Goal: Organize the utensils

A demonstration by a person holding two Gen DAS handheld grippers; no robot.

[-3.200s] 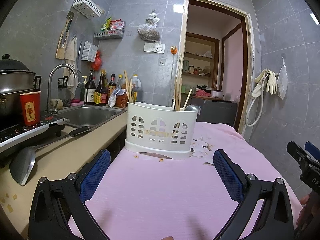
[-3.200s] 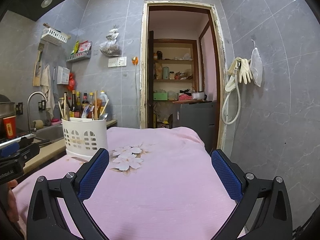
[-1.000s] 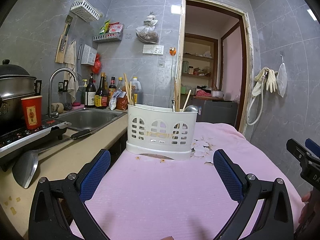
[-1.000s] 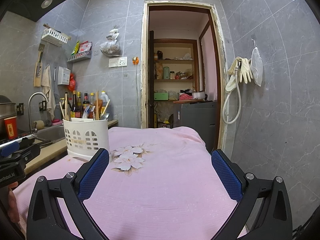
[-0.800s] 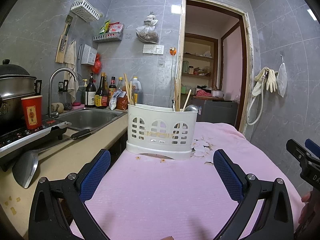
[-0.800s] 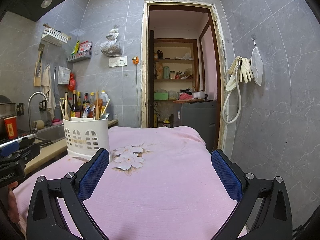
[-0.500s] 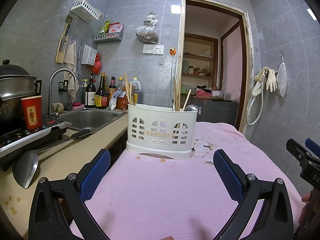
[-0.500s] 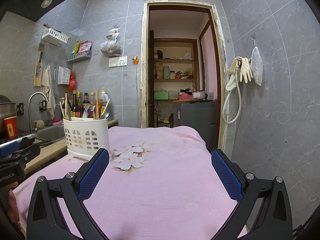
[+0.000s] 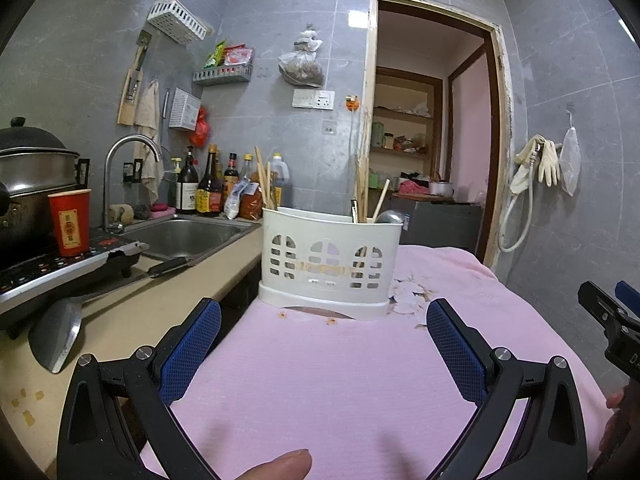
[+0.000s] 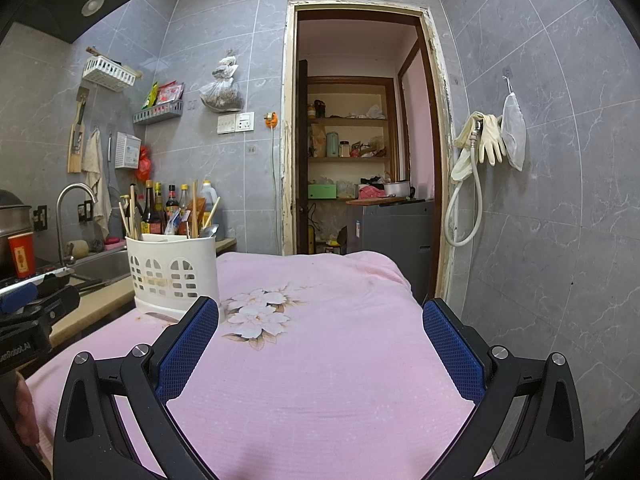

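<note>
A white slotted utensil holder (image 9: 329, 264) stands upright on a pink cloth-covered table (image 9: 320, 368). It holds several chopsticks (image 9: 264, 178) and a metal spoon (image 9: 390, 216). It also shows in the right wrist view (image 10: 173, 272), at the table's left side. My left gripper (image 9: 323, 344) is open and empty, a short way in front of the holder. My right gripper (image 10: 320, 340) is open and empty over the cloth, right of the holder.
A counter (image 9: 132, 312) to the left carries a metal spatula (image 9: 56, 336), a stove with a red cup (image 9: 70, 222), a pot (image 9: 32, 172) and a sink (image 9: 188, 236) with bottles (image 9: 210, 188) behind. An open doorway (image 10: 360, 160) lies beyond the table.
</note>
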